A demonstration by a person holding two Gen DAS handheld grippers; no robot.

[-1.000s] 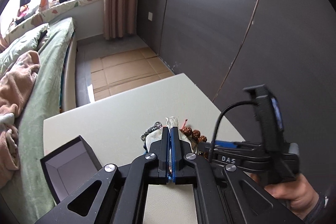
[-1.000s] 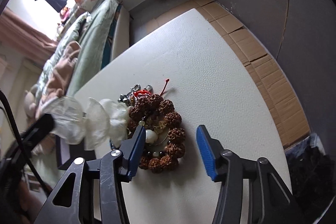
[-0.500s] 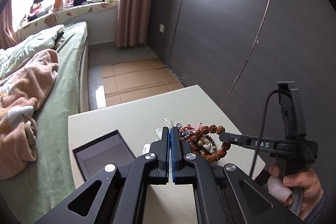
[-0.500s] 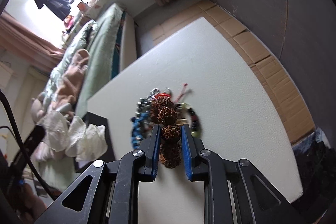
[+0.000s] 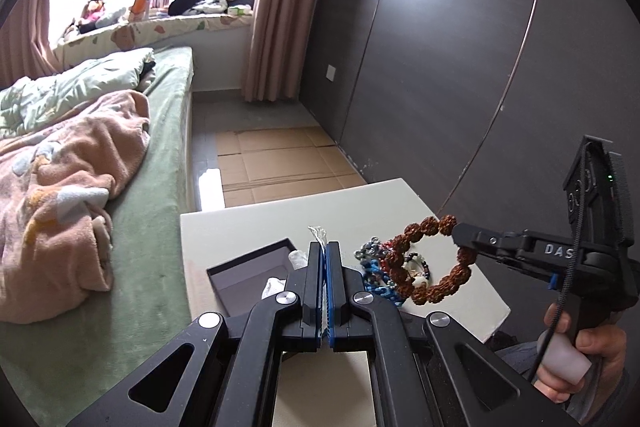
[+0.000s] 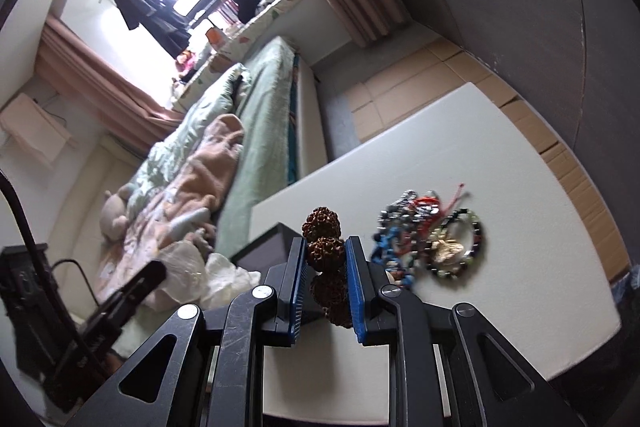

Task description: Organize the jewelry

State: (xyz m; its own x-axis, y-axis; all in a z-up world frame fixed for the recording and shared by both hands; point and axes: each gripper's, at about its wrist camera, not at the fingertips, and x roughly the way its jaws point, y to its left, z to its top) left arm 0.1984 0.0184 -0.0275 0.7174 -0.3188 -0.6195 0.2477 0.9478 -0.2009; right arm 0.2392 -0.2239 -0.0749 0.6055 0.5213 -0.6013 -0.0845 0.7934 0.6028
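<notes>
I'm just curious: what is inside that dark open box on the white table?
The dark open box shows a grey lining and something white and crumpled at its near side. The closed left tongs cover the rest, so I can't tell what else is inside.

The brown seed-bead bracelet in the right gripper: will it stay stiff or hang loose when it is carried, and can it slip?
The brown seed-bead bracelet probably hangs loose: its loop droops from the right gripper above the jewelry pile. Slipping seems unlikely, since the knobbly beads sit between the blue pads. It may swing in transit.
</notes>
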